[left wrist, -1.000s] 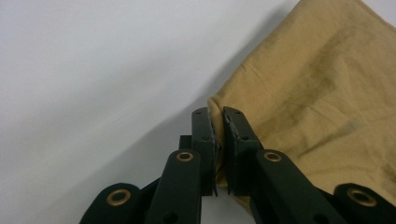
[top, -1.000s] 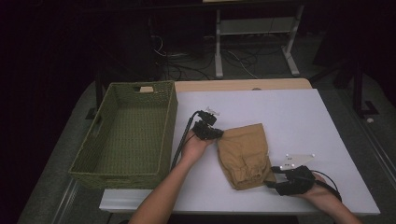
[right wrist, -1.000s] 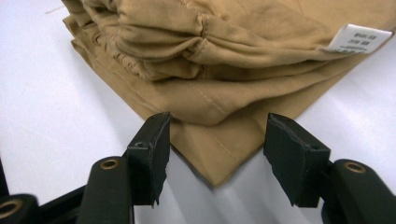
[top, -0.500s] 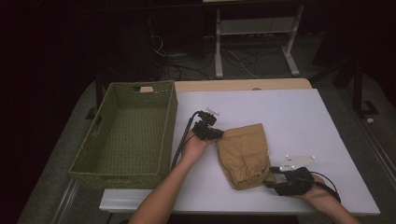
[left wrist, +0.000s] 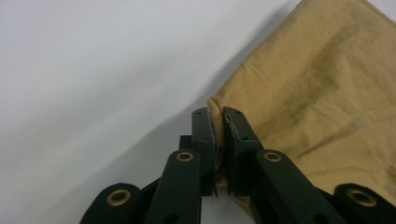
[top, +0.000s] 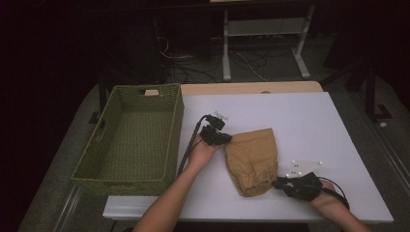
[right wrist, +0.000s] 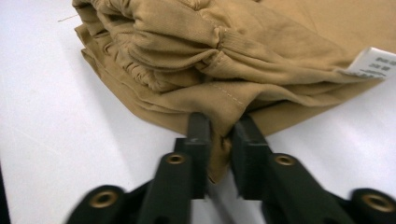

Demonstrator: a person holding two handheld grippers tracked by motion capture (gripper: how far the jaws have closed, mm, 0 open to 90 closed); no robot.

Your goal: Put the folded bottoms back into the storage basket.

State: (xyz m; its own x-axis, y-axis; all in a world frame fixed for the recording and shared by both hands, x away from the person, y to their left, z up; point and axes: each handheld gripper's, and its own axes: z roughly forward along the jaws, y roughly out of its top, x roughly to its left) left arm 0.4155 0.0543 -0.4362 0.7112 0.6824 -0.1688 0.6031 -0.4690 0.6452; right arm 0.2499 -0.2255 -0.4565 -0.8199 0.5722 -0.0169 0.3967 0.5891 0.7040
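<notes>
Your tan folded garment (top: 252, 159) lies near the middle of the white table (top: 309, 116), right of the green woven basket (top: 130, 140); its white tag (right wrist: 376, 63) carries print too small to read. Your left gripper (left wrist: 218, 135) pinches its far-left corner, and your right gripper (right wrist: 219, 140), jaws just closing, pinches its near edge. The room beyond is dark, with cables on the floor.

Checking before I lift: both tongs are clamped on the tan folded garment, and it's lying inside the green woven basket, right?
Not quite. Both tongs are clamped on the tan folded garment, the left tongs on one edge and the right tongs having just closed on another, but it lies on the white table, beside the green woven basket, not inside it. The high view shows this.
</notes>
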